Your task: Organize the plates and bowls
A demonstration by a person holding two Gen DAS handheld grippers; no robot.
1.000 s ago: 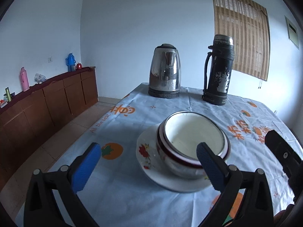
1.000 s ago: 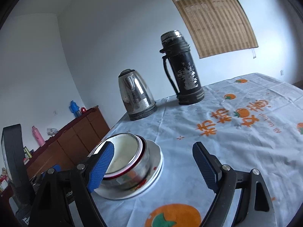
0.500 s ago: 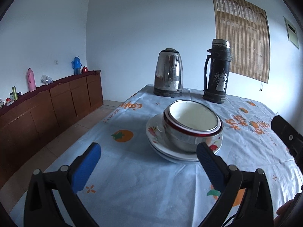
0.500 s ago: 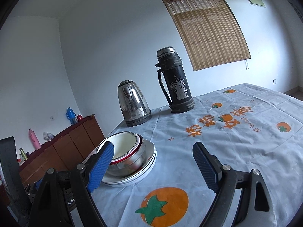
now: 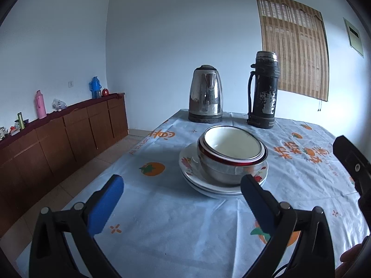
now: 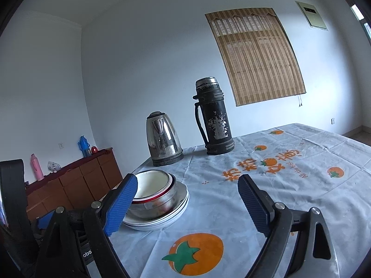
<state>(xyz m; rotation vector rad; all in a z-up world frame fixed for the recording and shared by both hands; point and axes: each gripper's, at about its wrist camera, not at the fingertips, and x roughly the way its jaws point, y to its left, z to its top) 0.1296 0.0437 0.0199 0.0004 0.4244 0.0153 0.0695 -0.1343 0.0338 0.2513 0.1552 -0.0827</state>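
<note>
Nested metal bowls (image 5: 231,159) with a red-banded rim and white inside sit on a stack of flowered white plates (image 5: 192,176) on the table. My left gripper (image 5: 180,180) is open, a little short of the stack, nothing between its blue pads. In the right wrist view the bowls (image 6: 154,192) and plates (image 6: 176,210) lie to the left, partly behind the left pad. My right gripper (image 6: 187,179) is wide, its jaws opening, with only tablecloth between them. Its black finger (image 5: 350,162) shows at the right edge of the left wrist view.
A steel kettle (image 5: 206,95) and a worn black thermos (image 5: 263,90) stand at the table's far end. The tablecloth (image 6: 278,185) carries orange fruit prints. A brown sideboard (image 5: 69,134) with bottles runs along the left wall, past the table's left edge.
Both grippers have drawn back from the bowl and plate stack, which now looks smaller and farther off. The stack itself has stayed put. Both grippers stay open.
</note>
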